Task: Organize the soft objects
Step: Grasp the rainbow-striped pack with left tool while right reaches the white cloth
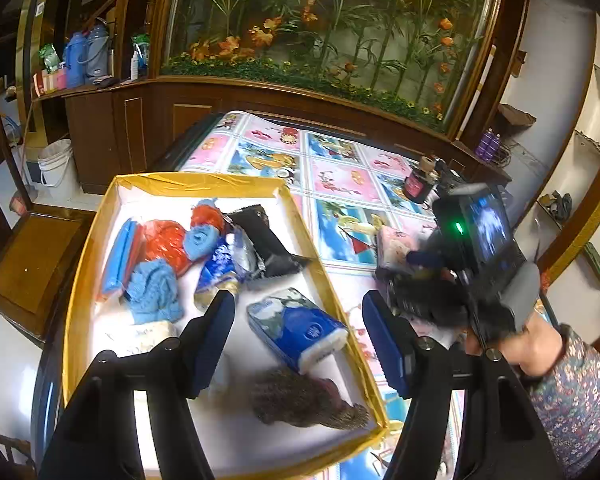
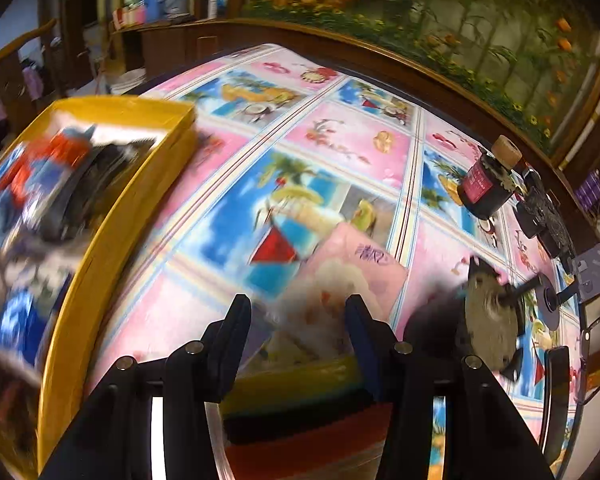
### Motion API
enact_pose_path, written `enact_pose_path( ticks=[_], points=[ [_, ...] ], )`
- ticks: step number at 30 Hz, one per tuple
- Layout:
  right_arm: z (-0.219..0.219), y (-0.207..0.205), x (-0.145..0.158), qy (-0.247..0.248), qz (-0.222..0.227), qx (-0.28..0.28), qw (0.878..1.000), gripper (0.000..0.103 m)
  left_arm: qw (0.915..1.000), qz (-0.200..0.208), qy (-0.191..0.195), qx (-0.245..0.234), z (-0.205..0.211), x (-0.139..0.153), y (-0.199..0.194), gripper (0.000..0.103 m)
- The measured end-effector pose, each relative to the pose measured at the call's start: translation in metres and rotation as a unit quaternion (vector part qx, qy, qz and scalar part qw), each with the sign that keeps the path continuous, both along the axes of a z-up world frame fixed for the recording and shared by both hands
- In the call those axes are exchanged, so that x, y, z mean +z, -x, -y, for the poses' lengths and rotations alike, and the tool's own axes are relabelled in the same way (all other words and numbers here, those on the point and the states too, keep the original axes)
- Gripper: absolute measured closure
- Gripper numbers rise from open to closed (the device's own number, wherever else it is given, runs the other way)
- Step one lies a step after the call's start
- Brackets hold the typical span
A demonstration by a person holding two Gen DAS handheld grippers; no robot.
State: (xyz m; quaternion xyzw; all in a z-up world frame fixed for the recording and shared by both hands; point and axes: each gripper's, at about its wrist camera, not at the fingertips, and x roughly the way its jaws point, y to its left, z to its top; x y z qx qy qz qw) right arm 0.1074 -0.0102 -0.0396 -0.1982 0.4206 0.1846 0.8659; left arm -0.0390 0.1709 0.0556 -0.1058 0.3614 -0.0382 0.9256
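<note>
A yellow-rimmed box [image 1: 85, 264] with a white floor holds several soft things: a blue tissue pack [image 1: 300, 330], blue knitted pieces [image 1: 154, 292], a red bag [image 1: 166, 240], a black packet [image 1: 264, 240] and a brown fuzzy bundle [image 1: 304, 400]. My left gripper [image 1: 300, 336] hangs open over the box. The blue pack lies below it, untouched. My right gripper [image 2: 300, 316] is shut on a pink tissue pack [image 2: 340, 276] over the tablecloth, right of the box [image 2: 100, 256]. The left wrist view shows that pink pack [image 1: 394, 246] at the right gripper's [image 1: 416, 268] tip.
A dark jar with a cork lid [image 2: 484, 184] stands at the table's far right, with black devices [image 2: 544, 216] and a metal bracket [image 2: 596, 268] beyond. A round dark brush-like thing [image 2: 488, 320] lies right of the fingers. A floral sleeve [image 1: 572, 392] is at the right edge.
</note>
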Motion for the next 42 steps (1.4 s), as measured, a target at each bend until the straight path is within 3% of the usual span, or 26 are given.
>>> enact_pose_path(
  ticks=[6,12,14,17,23,25,30,31,33,36,39,42],
  points=[
    [0.047,0.050,-0.013,-0.008,-0.027,0.032,0.999,0.050,0.9991,0.000,-0.004,-0.042,0.026,-0.001,0.011,0.033],
    [0.142,0.083,0.024,-0.155,0.023,-0.005,0.988,0.050,0.9953,-0.012,-0.009,-0.095,0.076,-0.007,0.007,0.031],
    [0.177,0.083,0.031,-0.209,0.045,-0.036,0.976,0.050,0.9936,-0.021,-0.014,-0.110,0.096,-0.012,0.003,0.031],
    [0.230,0.071,0.019,-0.294,0.031,-0.085,0.951,0.050,0.9903,-0.036,-0.018,-0.133,0.126,-0.021,0.000,0.030],
    [0.283,0.051,0.014,-0.357,0.016,-0.156,0.921,0.050,0.9804,-0.038,-0.028,-0.191,0.190,-0.027,-0.002,0.023],
    [0.289,0.049,0.013,-0.377,0.008,-0.158,0.913,0.050,0.9762,-0.046,-0.056,-0.205,0.214,-0.034,-0.007,0.023],
    [0.279,0.053,0.015,-0.378,0.004,-0.144,0.915,0.050,0.9667,-0.085,-0.104,-0.218,0.246,-0.063,-0.026,0.023],
    [0.276,0.054,0.016,-0.375,0.005,-0.139,0.917,0.050,0.9672,-0.086,-0.106,-0.214,0.249,-0.067,-0.029,0.033],
    [0.272,0.054,0.016,-0.371,0.007,-0.133,0.919,0.050,0.9707,-0.087,-0.106,-0.197,0.246,-0.073,-0.035,0.063],
    [0.270,0.054,0.013,-0.370,0.000,-0.126,0.920,0.050,0.9800,-0.062,-0.083,-0.170,0.231,-0.069,-0.034,0.063],
    [0.261,0.055,0.007,-0.353,-0.015,-0.117,0.928,0.049,0.9895,-0.027,-0.028,-0.139,0.200,-0.064,-0.027,0.063],
    [0.251,0.065,0.000,-0.327,-0.026,-0.108,0.938,0.049,0.9968,0.013,-0.020,-0.076,0.169,-0.065,-0.022,0.063]
  ],
)
